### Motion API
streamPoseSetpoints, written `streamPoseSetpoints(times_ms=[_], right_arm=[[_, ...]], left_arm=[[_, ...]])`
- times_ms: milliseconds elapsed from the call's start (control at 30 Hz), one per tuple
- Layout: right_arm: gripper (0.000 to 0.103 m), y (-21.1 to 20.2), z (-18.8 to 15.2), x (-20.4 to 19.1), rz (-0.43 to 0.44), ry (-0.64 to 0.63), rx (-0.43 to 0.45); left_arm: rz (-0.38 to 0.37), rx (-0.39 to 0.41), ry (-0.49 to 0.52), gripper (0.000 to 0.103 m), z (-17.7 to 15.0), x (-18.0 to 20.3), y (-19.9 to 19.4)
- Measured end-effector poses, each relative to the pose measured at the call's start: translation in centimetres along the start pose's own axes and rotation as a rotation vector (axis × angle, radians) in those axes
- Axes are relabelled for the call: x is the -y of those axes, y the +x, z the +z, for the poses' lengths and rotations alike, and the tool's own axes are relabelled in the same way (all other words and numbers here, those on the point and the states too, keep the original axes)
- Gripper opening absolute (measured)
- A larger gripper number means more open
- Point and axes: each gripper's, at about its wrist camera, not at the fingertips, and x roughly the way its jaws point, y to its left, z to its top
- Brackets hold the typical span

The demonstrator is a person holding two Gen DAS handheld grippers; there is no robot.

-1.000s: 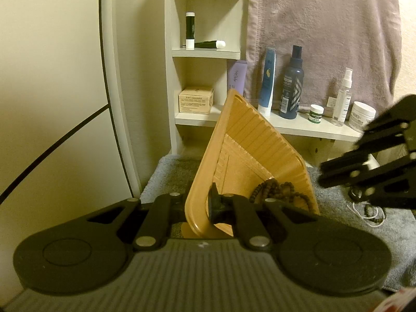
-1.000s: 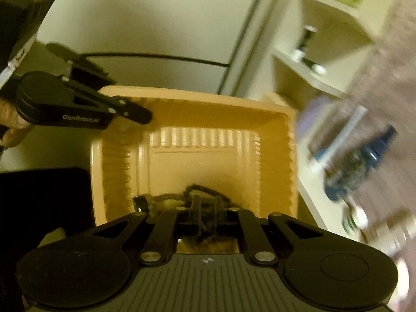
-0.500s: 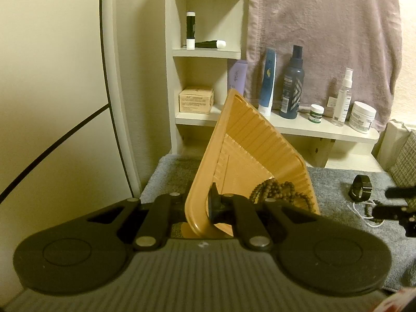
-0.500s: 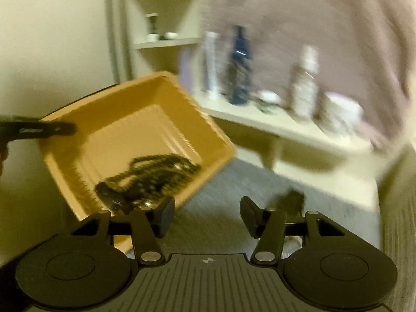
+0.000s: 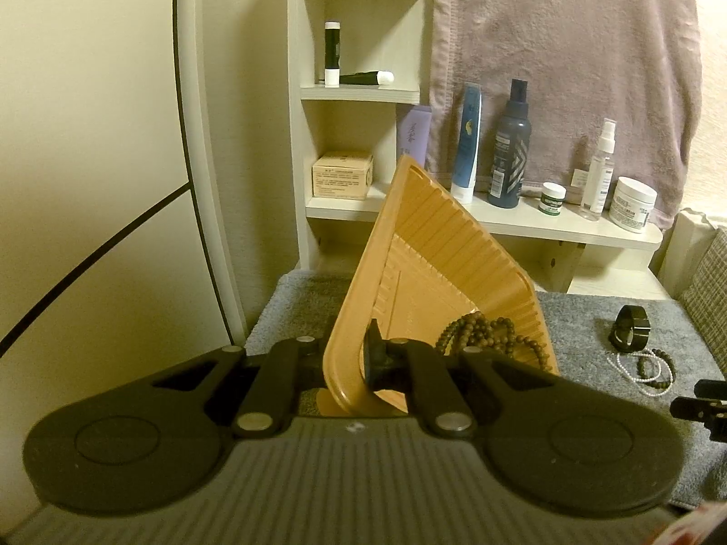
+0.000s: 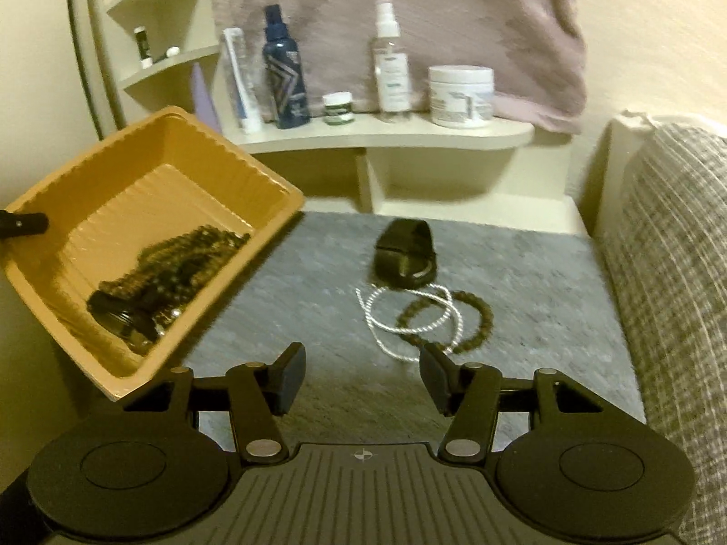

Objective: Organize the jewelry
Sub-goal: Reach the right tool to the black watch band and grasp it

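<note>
My left gripper [image 5: 350,363] clamps the rim of the tilted orange tray [image 6: 191,154], dark beads [image 6: 168,268] pooled in its low corner; my right gripper [image 6: 359,377] has just been opening, nothing between its jaws. Right of the tray, on the grey mat [image 6: 522,272], lie a black watch [image 6: 404,254], white strand [image 6: 409,313] and brown bracelet [image 6: 472,322], overlapping; I may snag two together, or the tray's tilt may spill beads.

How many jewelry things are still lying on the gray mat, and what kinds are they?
Black watch: 1
White bead string: 1
Brown bead bracelet: 1
Total on the mat: 3
</note>
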Motion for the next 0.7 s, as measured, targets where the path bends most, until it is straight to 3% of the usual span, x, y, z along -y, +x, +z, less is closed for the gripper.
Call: streamPoseSetpoints(times_ms=[700], right_arm=[[0.055, 1.6, 0.2, 2.0, -0.098, 0.055, -0.003]], left_arm=[[0.001, 0.002, 0.003, 0.008, -0.1, 0.1, -0.1]])
